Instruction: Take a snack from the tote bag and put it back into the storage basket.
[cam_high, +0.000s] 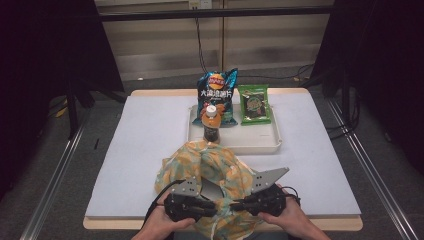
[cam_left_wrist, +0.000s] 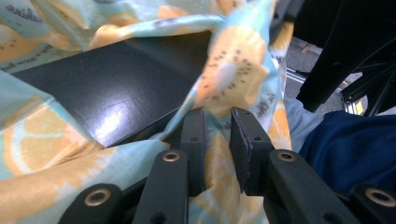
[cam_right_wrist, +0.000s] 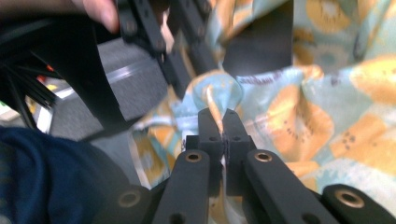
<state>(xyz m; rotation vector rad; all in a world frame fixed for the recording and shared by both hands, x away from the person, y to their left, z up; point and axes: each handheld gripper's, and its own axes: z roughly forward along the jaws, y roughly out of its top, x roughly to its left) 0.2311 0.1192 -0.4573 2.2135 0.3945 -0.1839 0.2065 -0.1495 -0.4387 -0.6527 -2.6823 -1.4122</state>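
Note:
A light-blue cloth bag (cam_high: 215, 165) printed with orange fruit slices lies bunched at the near edge of the table. Inside its mouth sits a flat black object (cam_left_wrist: 116, 88), partly covered by the fabric. My left gripper (cam_high: 212, 206) points right at the bag's near edge. In the left gripper view (cam_left_wrist: 217, 114) a fold of the cloth is bunched between its jaws and pinched. My right gripper (cam_high: 237, 204) faces it from the right, and in its own view (cam_right_wrist: 218, 114) it is shut on a thin fold of the same cloth (cam_right_wrist: 289, 116).
Behind the bag a cream tray (cam_high: 265, 145) holds a dark bottle (cam_high: 211, 125) with a white cap, a blue chip bag (cam_high: 217, 92) and a green packet (cam_high: 254, 104). The white table cover (cam_high: 140, 150) stretches left and right. Dark stands flank the table.

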